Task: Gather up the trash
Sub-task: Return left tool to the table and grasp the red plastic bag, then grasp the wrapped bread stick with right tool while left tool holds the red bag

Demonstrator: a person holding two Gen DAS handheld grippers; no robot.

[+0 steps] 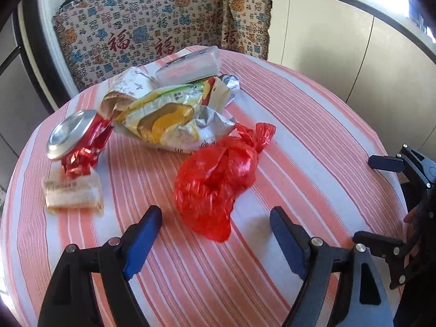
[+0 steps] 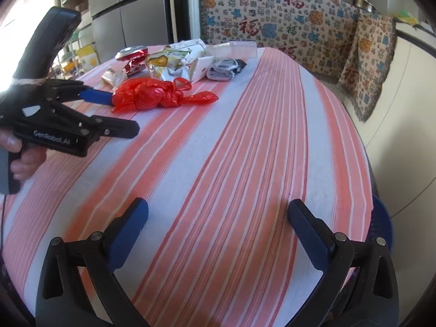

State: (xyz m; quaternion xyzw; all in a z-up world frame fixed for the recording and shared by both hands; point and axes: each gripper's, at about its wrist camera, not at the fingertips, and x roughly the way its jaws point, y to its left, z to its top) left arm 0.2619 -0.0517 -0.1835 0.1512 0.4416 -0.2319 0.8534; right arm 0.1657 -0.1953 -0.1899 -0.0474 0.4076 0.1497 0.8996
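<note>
Left gripper [image 1: 216,224] jaws apart, nothing between them, hovering over the striped worktop [image 1: 299,125] just short of the knotted red plastic bag [image 1: 218,179]. The bag's near end lies between the lines of the two fingertips but touches neither; its knot points toward the far right edge.

Right gripper [image 2: 218,212] jaws also apart and clamped on nothing, over bare cloth near the worktop's near edge, well apart from the trash.

Rest of the trash sits clustered toward the far left edge:
- crushed red can [image 1: 76,141], silver end up, tilted
- small torn wrapper [image 1: 73,193] just beside the can, nearer the left edge
- crumpled yellow-green snack bag [image 1: 169,120] touching the red bag's far side
- brown paper bag [image 1: 122,92] behind it
- clear plastic box [image 1: 190,65] farthest back
- silver foil wrapper [image 2: 222,72] to the right of the pile

Patterned blanket [image 2: 286,24] hangs behind the worktop.
</note>
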